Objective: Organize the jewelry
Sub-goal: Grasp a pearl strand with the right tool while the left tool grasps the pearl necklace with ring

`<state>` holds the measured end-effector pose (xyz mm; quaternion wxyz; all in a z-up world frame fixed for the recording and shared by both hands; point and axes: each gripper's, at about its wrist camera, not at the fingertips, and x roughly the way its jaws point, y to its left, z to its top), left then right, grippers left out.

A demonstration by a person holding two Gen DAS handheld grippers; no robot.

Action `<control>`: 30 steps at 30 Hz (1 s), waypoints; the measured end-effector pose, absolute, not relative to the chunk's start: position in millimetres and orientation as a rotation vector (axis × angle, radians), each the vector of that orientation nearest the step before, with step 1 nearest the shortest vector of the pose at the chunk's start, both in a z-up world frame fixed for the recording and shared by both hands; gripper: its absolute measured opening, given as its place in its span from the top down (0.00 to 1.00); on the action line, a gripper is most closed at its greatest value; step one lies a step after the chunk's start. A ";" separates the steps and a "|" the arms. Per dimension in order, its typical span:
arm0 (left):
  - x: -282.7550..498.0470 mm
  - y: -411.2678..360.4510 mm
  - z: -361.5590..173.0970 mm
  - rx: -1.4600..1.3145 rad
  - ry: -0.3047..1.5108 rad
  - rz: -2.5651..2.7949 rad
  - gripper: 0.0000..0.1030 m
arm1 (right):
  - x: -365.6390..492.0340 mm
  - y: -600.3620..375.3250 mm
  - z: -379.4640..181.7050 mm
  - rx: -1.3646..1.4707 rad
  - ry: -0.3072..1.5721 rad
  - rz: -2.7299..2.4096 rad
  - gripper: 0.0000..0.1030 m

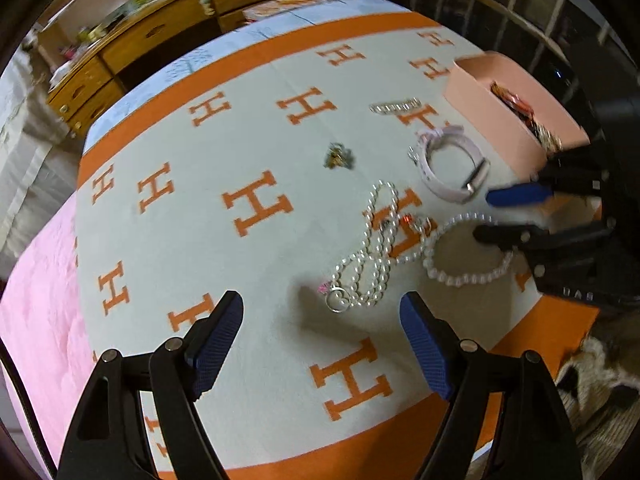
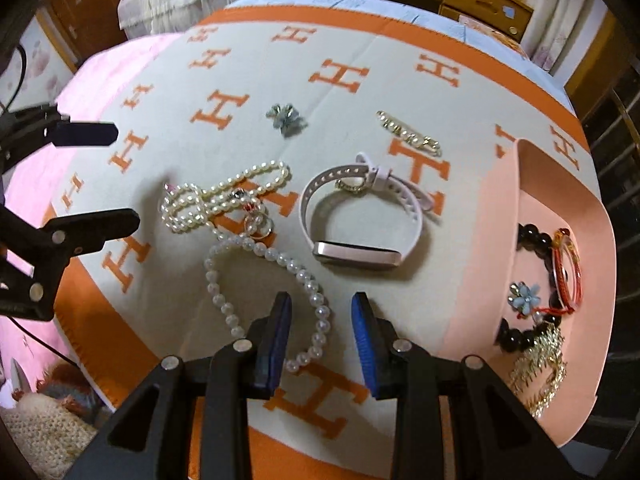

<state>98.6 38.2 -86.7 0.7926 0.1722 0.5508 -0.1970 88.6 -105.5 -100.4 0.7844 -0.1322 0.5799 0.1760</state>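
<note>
Now, going left to right in the right wrist view: the left tool (image 2: 120, 176) hangs open and empty above the blanket's (image 2: 352, 40) left side. Next comes the long pearl necklace (image 2: 224, 196), looped on itself, with a small ring (image 2: 260, 226) at its near end. Just beside that lies the pearl bracelet (image 2: 272, 280), and the right tool (image 2: 320, 336) hovers right over it, fingers spread, one side of the loop between them, nothing held. Farther right sits the pink watch (image 2: 360, 220), with a flower clip (image 2: 286, 118) and a gold pearl clip (image 2: 408, 134) beyond it. At the far right, the pink box (image 2: 500, 208) already holds dark beads, a red bangle and gold pieces.

The step in hand looks like picking up the bracelet (several pieces remain on the bed). Next, the right tool needs to lower, close on the bead strand, then carry it to the box.
</note>
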 end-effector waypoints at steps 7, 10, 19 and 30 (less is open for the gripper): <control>97.7 31.5 -98.9 0.449 1.201 -0.491 0.23 | 90.3 -98.9 -100.6 -0.345 1.245 0.399 0.72; 102.8 31.7 -99.1 0.443 1.206 -0.502 0.23 | 88.6 -97.6 -99.4 -0.354 1.256 0.416 0.93; 121.4 19.9 -108.2 0.535 1.211 -0.554 0.23 | 51.7 -108.5 -99.3 -0.252 1.321 0.491 0.93; 134.7 -11.2 -117.9 0.678 1.231 -0.643 0.45 | 31.7 -136.3 -99.2 -0.079 1.329 0.512 0.93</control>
